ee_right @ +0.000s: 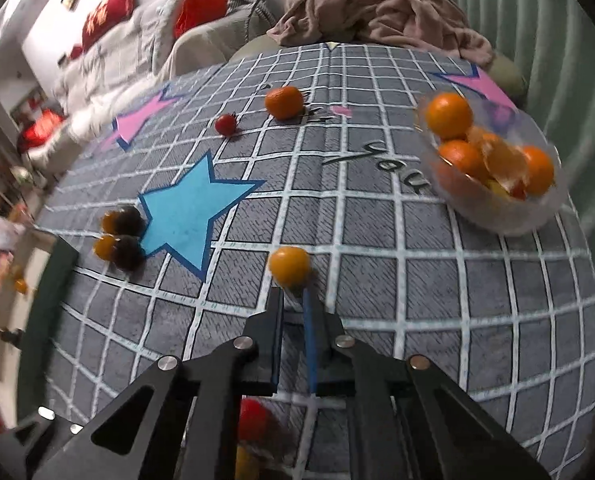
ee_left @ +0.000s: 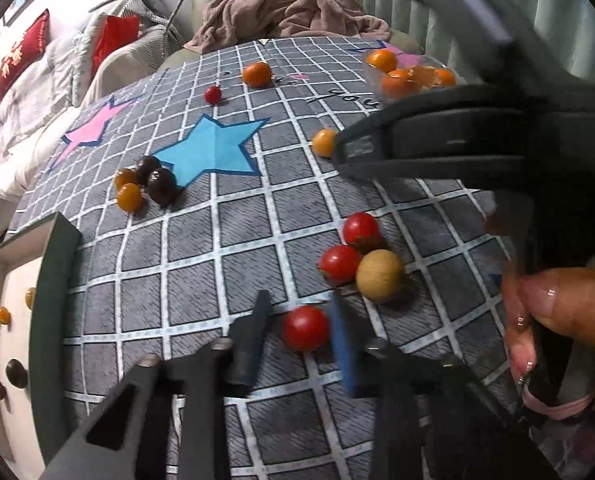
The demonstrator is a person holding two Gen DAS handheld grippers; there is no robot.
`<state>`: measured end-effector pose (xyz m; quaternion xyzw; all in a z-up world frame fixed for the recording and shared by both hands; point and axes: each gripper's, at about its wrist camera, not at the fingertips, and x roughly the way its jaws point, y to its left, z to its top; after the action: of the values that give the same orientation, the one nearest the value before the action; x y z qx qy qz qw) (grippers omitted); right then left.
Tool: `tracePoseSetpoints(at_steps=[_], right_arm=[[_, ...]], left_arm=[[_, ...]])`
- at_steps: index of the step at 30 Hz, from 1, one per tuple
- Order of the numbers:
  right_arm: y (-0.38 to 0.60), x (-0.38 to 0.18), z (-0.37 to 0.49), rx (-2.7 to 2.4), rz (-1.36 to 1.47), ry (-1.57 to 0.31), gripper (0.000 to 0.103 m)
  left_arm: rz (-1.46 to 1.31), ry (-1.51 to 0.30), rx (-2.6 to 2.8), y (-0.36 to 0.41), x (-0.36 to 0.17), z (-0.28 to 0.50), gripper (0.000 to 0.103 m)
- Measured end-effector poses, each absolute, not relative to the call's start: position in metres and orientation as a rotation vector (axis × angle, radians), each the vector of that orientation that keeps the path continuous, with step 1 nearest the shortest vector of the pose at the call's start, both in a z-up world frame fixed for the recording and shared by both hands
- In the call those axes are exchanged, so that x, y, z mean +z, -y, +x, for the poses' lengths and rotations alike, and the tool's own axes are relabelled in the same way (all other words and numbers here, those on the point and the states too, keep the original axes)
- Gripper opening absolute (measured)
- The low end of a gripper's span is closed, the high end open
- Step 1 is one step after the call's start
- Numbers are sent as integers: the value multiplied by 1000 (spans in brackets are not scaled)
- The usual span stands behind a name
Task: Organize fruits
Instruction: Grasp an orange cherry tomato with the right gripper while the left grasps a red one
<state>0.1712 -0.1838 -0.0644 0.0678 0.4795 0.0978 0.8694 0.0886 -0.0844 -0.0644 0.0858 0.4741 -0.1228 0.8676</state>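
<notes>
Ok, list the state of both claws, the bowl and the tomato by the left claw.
left claw: around the red tomato, firm grip unclear
right claw: shut, tips at a small orange fruit
bowl: upright, holding oranges
red tomato: on the cloth, between the claw's fingers

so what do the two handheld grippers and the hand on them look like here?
Both the left gripper and right gripper are black linkage frames with silver pivot pins, triangular cut-outs and dark fingers faced with blue pads. The hand has pale polished nails with small gems. No cables visible.
</notes>
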Motion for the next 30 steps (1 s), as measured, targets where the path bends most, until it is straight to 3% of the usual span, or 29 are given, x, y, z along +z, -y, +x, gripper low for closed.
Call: tracePoseSetpoints(at_steps=[12, 16, 22, 27, 28, 30], right_arm=[[202, -56, 132, 222, 160, -984, 11], [190, -58, 151, 230, 139, -985, 31], [169, -68, 183, 215, 95, -984, 35], [161, -69, 192, 208, 76, -971, 33], [162, -69, 190, 216, 80, -974, 22], [166, -68, 186, 220, 104, -964, 22]], left_arm=[[126, -1007, -251, 63, -64, 81, 23], [118, -1009, -237, 59, -65, 83, 23], [107, -1014, -234, 56, -65, 84, 23], [102, -1012, -231, 56, -65, 84, 23], [100, -1012, -231, 56, -65, 84, 23], [99, -1011, -230, 55, -65, 84, 23]])
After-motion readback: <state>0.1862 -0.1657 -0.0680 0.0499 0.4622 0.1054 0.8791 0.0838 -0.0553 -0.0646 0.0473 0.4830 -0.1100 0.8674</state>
